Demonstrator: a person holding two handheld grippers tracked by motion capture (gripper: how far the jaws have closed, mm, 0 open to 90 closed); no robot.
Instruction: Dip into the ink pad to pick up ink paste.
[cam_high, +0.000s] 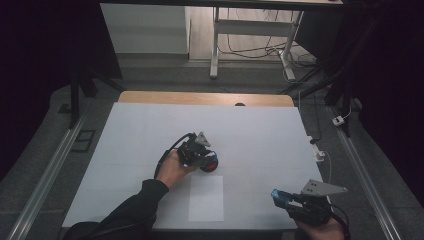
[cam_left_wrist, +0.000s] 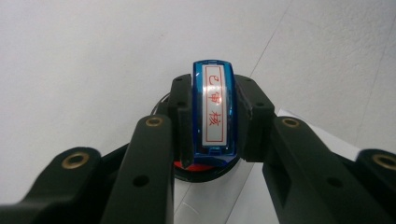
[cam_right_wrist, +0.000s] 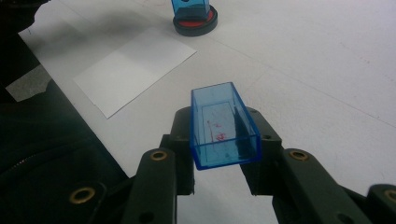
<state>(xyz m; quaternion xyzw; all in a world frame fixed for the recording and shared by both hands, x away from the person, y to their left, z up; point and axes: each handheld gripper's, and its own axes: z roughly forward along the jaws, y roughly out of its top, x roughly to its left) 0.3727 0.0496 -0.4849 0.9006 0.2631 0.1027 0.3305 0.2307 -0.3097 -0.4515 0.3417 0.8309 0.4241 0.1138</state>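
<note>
Right gripper: nearest the camera in the high view, at the bottom right edge of the surface, held in the person's right hand; fingers clamped on the blue cap.
Blue cap: clear blue plastic box, open end facing away from the gripper, faint red ink marks on its inner wall; held above the surface, well apart from the stamp.
Left gripper: near the middle of the surface, held in the person's left hand; fingers clamped on the two sides of the stamp.
Stamp: blue body with a white label bearing red characters on top; upright, its lower end sits in the ink pad.
Ink pad: round black case with red ink, resting on the surface under the stamp.
Paper sheet: white rectangle lying flat on the surface, just in front of the ink pad, between the two grippers.
Surface: white covering over a wooden tabletop whose far edge shows.
</note>
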